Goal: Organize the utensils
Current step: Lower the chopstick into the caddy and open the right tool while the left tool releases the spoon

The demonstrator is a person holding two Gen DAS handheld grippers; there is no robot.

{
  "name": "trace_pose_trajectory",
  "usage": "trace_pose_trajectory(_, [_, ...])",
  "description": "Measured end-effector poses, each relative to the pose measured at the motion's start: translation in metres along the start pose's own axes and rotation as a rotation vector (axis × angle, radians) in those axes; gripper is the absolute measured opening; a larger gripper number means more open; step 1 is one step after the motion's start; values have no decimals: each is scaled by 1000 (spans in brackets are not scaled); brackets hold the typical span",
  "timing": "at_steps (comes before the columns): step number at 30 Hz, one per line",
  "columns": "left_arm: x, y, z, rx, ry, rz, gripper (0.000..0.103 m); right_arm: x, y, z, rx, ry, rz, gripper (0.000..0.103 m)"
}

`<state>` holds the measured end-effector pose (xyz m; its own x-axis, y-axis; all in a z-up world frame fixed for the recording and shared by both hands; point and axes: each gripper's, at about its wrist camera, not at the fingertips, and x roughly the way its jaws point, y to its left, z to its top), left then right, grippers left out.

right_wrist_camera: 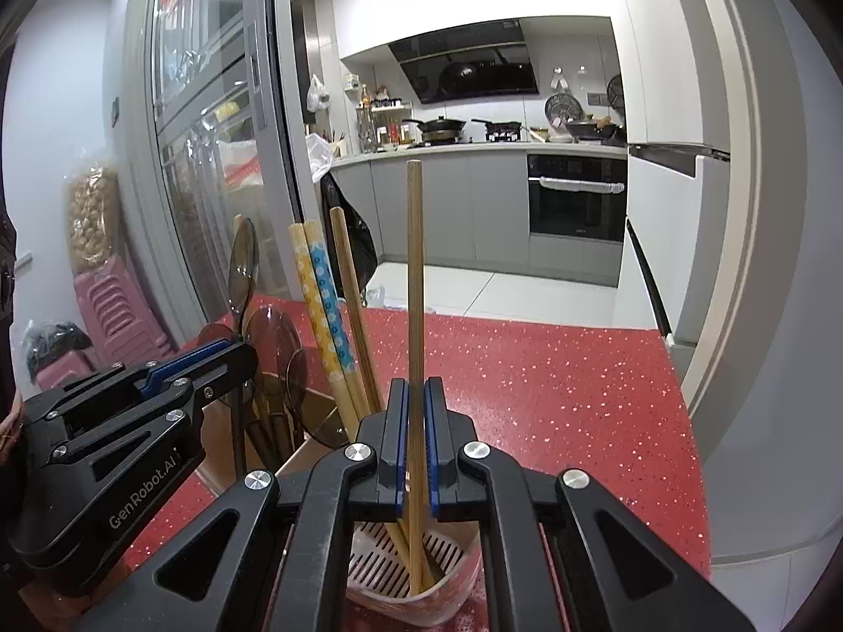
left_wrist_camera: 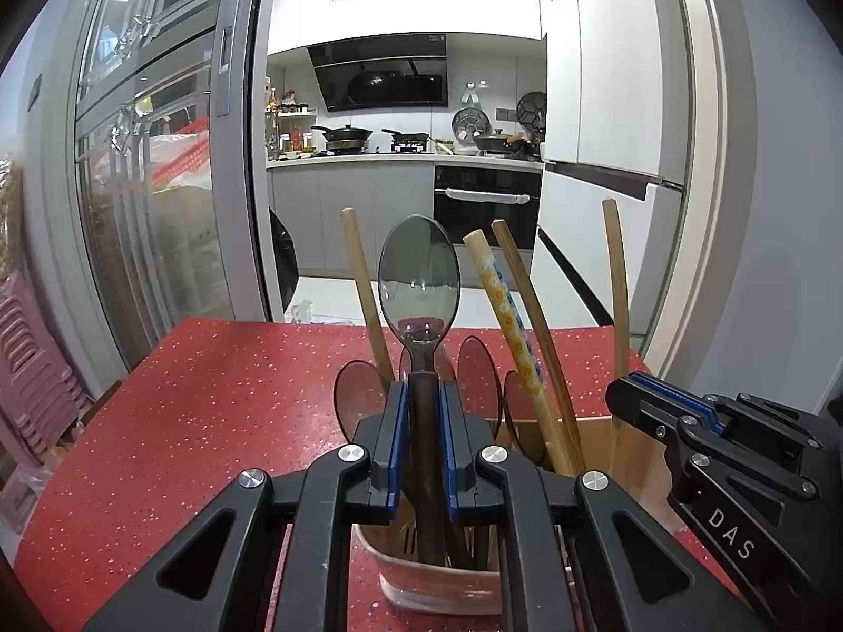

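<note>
We see left gripper (left_wrist_camera: 424,411) pinching spoon (left_wrist_camera: 420,284) by handle, bowl up, lower end in holder (left_wrist_camera: 437,587) on red table (left_wrist_camera: 211,421). Right gripper (right_wrist_camera: 416,411) pinching chopstick (right_wrist_camera: 415,274), upright, tip in holder's other compartment. More spoons (left_wrist_camera: 477,376), chopsticks (left_wrist_camera: 508,316) stand in holder.

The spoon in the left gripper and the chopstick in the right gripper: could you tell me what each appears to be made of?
Spoon: the bowl looks like smoky translucent plastic with a glossy finish, since the floor shows through it and it catches highlights; the handle is darker and opaque.
Chopstick: probably bamboo or light wood, matte tan and unpainted, with faint lengthwise grain.
</note>
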<state>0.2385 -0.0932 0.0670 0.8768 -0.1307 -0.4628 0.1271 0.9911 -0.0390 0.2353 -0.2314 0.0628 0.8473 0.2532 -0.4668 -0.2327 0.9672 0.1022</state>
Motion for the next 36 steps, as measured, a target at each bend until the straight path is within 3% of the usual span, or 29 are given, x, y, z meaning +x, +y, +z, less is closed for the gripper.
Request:
trace_pose_trajectory(10, [4,6,4,-34,51,-34,37,11,-9,11,62,79,47,7])
trace_pose_trajectory(12, [4,10,5,-55,57,-55,37,10,-12,12,81,87,55,12])
trace_pose_trajectory(14, [3,13,6,-73,62,-67,37,7,-14,13,98,86,59,31])
trace_pose_trajectory(15, [3,14,6,-77,63,-68,37,4,-15,13,105,79,60,33])
trace_pose_trajectory(19, [0,16,6,-87,72,-67,37,-6,-15,13,109,73,62,34])
trace_pose_trajectory(23, [-4,16,5,-88,84,-65,37,-13,-13,15,114,82,68,44])
trace_pose_trajectory(29, [-8,19,2,-80,113,-44,37,-21,-10,10,123,116,60,51])
trace_pose_trajectory(36, [-14,23,-2,-67,134,-14,37,-29,-14,4,166,146,43,53])
